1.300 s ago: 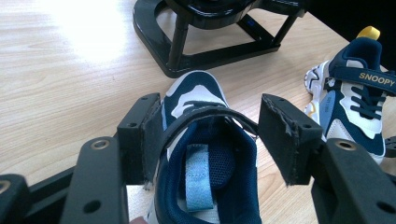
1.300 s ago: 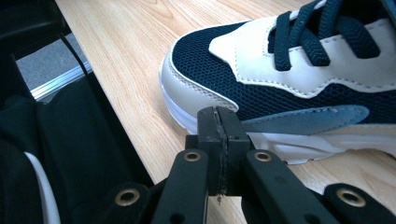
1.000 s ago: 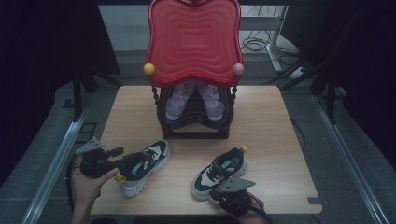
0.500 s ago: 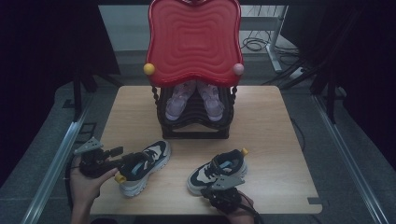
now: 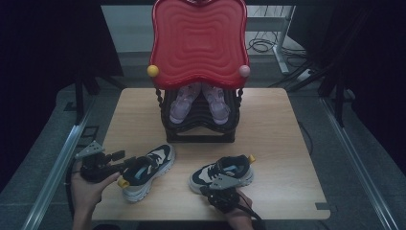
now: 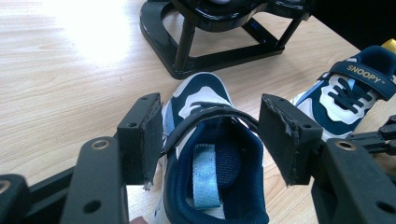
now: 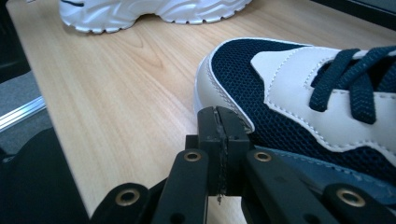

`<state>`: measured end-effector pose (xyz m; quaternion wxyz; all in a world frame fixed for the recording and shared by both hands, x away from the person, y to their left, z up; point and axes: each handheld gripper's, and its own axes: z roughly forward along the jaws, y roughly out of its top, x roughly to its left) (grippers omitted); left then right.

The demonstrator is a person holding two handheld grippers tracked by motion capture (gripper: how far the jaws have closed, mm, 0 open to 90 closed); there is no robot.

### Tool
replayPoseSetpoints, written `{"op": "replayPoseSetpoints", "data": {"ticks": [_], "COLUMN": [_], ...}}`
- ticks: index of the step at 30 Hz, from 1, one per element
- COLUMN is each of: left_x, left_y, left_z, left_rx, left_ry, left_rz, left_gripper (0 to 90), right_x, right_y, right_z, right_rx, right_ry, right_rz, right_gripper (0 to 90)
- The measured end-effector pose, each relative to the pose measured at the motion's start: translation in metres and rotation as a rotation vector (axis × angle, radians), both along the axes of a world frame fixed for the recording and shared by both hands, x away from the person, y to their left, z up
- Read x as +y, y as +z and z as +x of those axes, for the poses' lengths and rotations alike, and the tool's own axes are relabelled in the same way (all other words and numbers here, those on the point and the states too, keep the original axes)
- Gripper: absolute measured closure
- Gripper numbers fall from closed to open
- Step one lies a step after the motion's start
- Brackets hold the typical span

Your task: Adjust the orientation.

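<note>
Two navy-and-white sneakers lie on the wooden table [image 5: 277,143]. My left gripper [image 5: 128,162] [image 6: 208,135] is open and straddles the heel opening of the left sneaker [image 5: 151,167] [image 6: 205,93], a pad close to each side of the collar. The right sneaker [image 5: 225,170] [image 7: 299,102], with a "SNOOPY" strap [image 6: 369,74], lies toe towards the left. My right gripper [image 5: 219,187] [image 7: 219,126] is shut with nothing in it, its tips against the side of that sneaker's toe.
A black shoe rack [image 5: 198,129] stands at the back middle of the table under a red wavy panel [image 5: 198,43]. A pair of lilac shoes [image 5: 184,103] sits in it. The table's front edge runs just behind both hands.
My right gripper has slid left along the front of the right sneaker, whose toe has swung a little to the left. The left gripper and its sneaker have stayed put.
</note>
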<state>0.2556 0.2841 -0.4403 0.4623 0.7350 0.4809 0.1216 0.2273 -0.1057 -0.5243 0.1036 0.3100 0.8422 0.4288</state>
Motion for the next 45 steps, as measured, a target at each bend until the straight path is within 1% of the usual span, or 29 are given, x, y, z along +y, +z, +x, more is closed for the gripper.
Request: {"op": "replayPoseSetpoints", "data": {"ticks": [7,12,16,22,27,31,34,38,40,43,45], "left_x": [0.000,0.001,0.001,0.002,0.002,0.003,0.003,0.002,0.002,0.002,0.002], "left_y": [0.000,0.000,0.000,0.000,0.000,0.000,0.000,0.000,0.000,0.000,0.000], "left_z": [0.000,0.000,0.000,0.000,0.000,0.000,0.000,0.000,0.000,0.000,0.000], "left_rx": [0.002,0.002,0.002,0.001,0.001,0.000,0.000,0.000,0.000,0.001,-0.001], "left_ry": [0.001,0.002,0.002,0.002,0.001,0.001,0.003,0.003,0.002,0.002,0.003], "left_rz": [-0.002,-0.002,-0.003,-0.004,-0.004,-0.004,-0.003,-0.003,-0.003,-0.002,-0.002], "left_gripper": [40.9,40.9,40.9,40.9,40.9,40.9,40.9,40.9,40.9,40.9,40.9], "right_x": [0.007,0.015,0.020,0.023,0.027,0.030,0.031,0.032,0.033,0.035,0.035], "right_y": [-0.001,-0.002,-0.002,-0.003,-0.003,-0.003,-0.003,-0.004,-0.004,-0.003,-0.003], "right_z": [0.005,0.007,0.009,0.014,0.019,0.024,0.026,0.029,0.030,0.031,0.032], "right_rx": [-0.010,-0.038,-0.043,-0.041,-0.050,-0.064,-0.061,-0.060,-0.063,-0.074,-0.074], "right_ry": [-0.018,-0.030,-0.037,-0.059,-0.099,-0.135,-0.150,-0.152,-0.153,-0.154,-0.154], "right_rz": [-0.003,-0.026,-0.030,-0.022,-0.024,-0.043,-0.035,-0.031,-0.029,-0.040,-0.035], "right_gripper": [89.6,89.7,89.7,89.7,89.8,89.8,89.8,89.8,89.8,89.8,89.8]}}
